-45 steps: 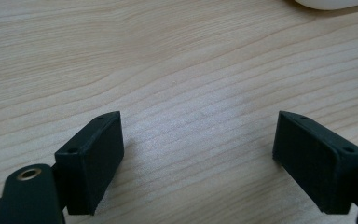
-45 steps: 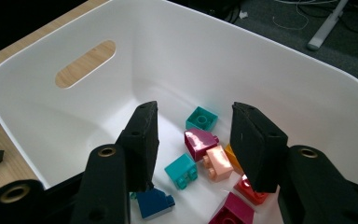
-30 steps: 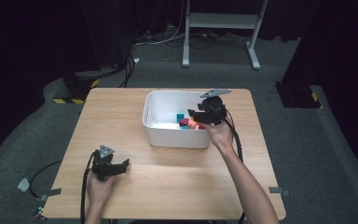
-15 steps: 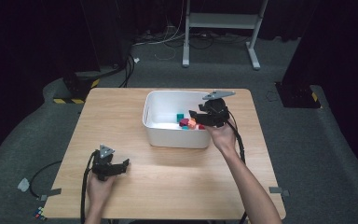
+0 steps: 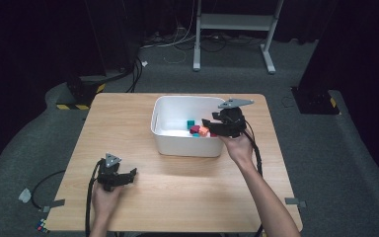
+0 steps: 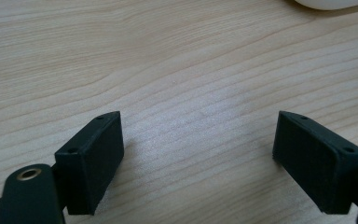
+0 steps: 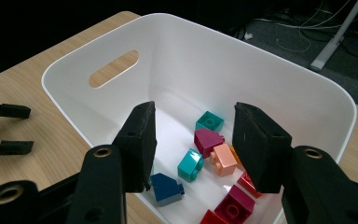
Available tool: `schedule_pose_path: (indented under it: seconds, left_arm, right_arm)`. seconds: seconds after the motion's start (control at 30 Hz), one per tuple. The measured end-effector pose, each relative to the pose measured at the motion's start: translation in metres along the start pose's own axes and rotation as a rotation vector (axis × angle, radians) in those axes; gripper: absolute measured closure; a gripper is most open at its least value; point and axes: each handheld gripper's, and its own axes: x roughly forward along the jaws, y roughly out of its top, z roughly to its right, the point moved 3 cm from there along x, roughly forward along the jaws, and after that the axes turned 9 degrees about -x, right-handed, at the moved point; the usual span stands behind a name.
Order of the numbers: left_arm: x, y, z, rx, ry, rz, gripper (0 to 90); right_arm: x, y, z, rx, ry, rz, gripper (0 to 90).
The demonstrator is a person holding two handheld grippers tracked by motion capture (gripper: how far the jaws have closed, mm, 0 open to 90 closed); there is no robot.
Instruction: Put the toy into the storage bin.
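Holding right gripper point(image 7: 193, 144): I keep its jaws apart, empty, above bricks point(image 7: 212, 154) in white bin point(image 7: 270, 70).
Left gripper point(image 6: 198, 161): jaws wide, empty, on table point(image 6: 168, 56) near bin.

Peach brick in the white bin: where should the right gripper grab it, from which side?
Judging by the right gripper view, come straight down from above. The peach brick lies pressed against the magenta brick on one side, so close the right gripper on the other two flat side walls, if those are clear. The bin walls rule out a level approach.
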Motion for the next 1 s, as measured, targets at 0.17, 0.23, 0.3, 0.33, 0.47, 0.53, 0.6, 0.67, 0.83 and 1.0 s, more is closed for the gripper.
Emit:
schedule_pose_path:
  seconds: [0.17,0.23,0.3,0.33,0.47,0.53,0.6,0.67,0.83,1.0]
  left_arm:
    - [0.000,0.000,0.000,0.000,0.000,0.000,16.3]
    - [0.000,0.000,0.000,0.000,0.000,0.000,16.3]
    - [0.000,0.000,0.000,0.000,0.000,0.000,16.4]
    - [0.000,0.000,0.000,0.000,0.000,0.000,16.3]
    - [0.000,0.000,0.000,0.000,0.000,0.000,16.3]
    - [0.000,0.000,0.000,0.000,0.000,0.000,16.3]
    - [0.000,0.000,0.000,0.000,0.000,0.000,16.3]
    - [0.000,0.000,0.000,0.000,0.000,0.000,16.3]
    - [0.000,0.000,0.000,0.000,0.000,0.000,16.3]
    - [0.000,0.000,0.000,0.000,0.000,0.000,16.4]
  right_arm:
    - [-0.006,-0.001,-0.002,0.000,0.002,0.016,49.6]
    - [-0.009,-0.002,-0.003,-0.002,0.004,0.022,49.6]
    - [-0.011,-0.004,-0.004,-0.002,0.007,0.027,49.6]
    - [-0.012,-0.004,-0.005,-0.004,0.007,0.027,49.6]
    - [-0.017,-0.007,-0.008,-0.010,0.013,0.033,49.6]
    - [-0.020,-0.009,-0.010,-0.011,0.015,0.036,49.2]
    - [-0.023,-0.011,-0.012,-0.008,0.019,0.047,49.2]
    - [-0.027,-0.014,-0.015,-0.008,0.025,0.055,49.2]
    - [-0.037,-0.029,-0.024,-0.008,0.041,0.072,48.8]
    - [-0.039,-0.065,-0.040,-0.017,0.044,0.054,48.6]
